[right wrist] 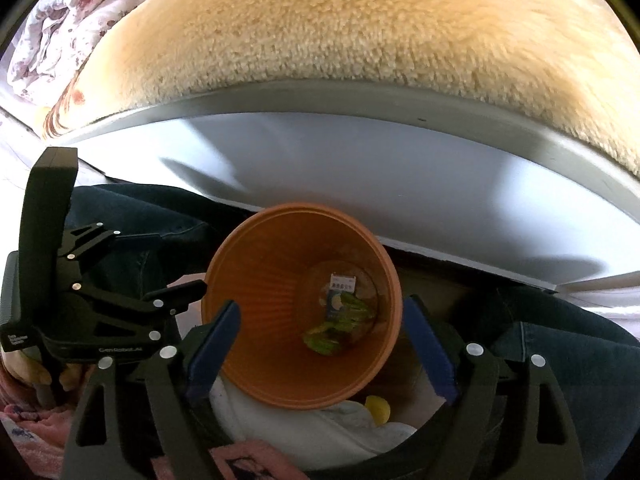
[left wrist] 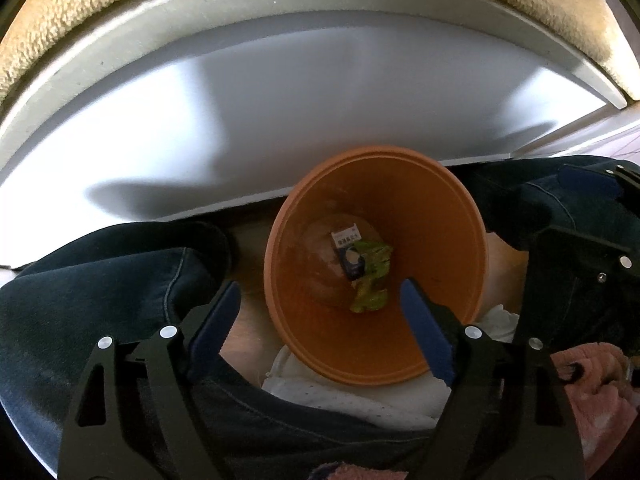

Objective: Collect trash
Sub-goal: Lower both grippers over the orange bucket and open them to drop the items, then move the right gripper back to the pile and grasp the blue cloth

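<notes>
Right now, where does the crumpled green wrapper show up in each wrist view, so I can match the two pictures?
Left wrist: the green wrapper lies at the bottom of the orange bin, just right of picture centre, between the open fingers of the left gripper.
Right wrist: the wrapper is at the bin's bottom, lower centre, beyond the open right gripper.
Shared landmark: the small blue-and-white packet touching the wrapper.

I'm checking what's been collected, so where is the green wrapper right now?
The green wrapper lies at the bottom of the orange bin, beside a small blue-and-white packet; both wrist views look down on it.
</notes>
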A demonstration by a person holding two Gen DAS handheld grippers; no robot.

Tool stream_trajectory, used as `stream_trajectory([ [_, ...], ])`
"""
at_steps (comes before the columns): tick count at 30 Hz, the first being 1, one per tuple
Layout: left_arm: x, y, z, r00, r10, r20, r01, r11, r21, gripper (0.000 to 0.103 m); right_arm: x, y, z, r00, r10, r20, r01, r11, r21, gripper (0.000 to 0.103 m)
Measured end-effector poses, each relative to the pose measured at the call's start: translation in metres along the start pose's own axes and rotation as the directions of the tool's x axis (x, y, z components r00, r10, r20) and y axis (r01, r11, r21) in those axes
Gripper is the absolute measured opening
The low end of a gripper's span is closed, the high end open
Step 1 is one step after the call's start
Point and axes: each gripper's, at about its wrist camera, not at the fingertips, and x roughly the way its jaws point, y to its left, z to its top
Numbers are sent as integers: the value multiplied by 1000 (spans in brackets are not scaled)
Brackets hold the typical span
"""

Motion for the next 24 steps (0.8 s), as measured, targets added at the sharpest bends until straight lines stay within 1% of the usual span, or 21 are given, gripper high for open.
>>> stream_trajectory([
  [8, -8, -1, -1, 1000, 21, 17, -21, 1000, 1, 80, -7, -4, 0, 1000, 2, 17, -2, 1000, 4, 82],
  [15, -25, -5, -1, 997, 23, 71, -24, 1000, 11, 80, -17, 6, -2, 998, -4, 62, 5, 1000, -5, 82],
  [17, -34, -5, 0, 995, 27, 99, -28, 999, 16, 80, -32, 8, 3, 995, -5, 99, 6, 1000, -11, 82],
  [20, -58, -5, 6, 985, 34, 166, -38, 999, 18, 80, -59, 11, 10, 985, -10, 171, 16, 999, -31, 82],
  [21, -71, -4, 8, 978, 36, 204, -40, 999, 17, 80, -68, 12, 12, 981, -7, 196, 14, 999, -37, 82],
  [22, -78, -5, 10, 974, 38, 225, -42, 999, 15, 80, -81, 13, 16, 973, 3, 229, 7, 999, -45, 82],
  [24, -98, -4, 14, 958, 41, 283, -46, 999, 10, 81, -98, 13, 24, 956, 11, 292, 6, 998, -57, 86],
])
